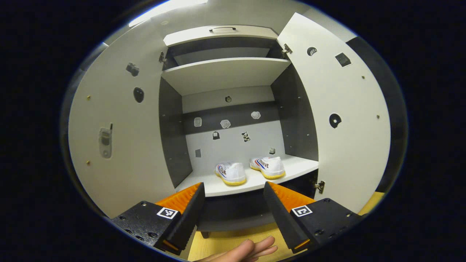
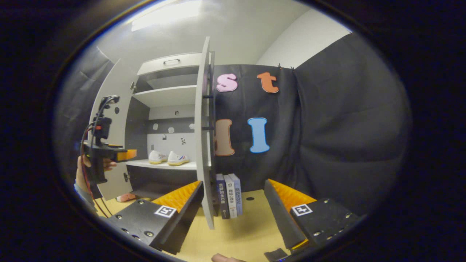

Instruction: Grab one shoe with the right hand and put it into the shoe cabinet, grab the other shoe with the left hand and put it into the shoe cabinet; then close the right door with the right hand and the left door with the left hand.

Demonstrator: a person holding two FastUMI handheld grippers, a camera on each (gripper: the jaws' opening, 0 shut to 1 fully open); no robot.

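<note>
Both shoes (image 1: 251, 169) sit on the cabinet shelf (image 1: 298, 168), centre of the left gripper view. Your right gripper (image 2: 233, 203) is wide open and empty, with the right door (image 2: 204, 145) edge-on between its fingers, mid-frame. Your left gripper (image 1: 233, 203) is likewise open and empty. The door is a stiff, smooth, light panel; push its flat face near the free edge.

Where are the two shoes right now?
Both shoes stand side by side on the cabinet's lower shelf, between the two open doors; in the right gripper view they show left of the right door.
</note>
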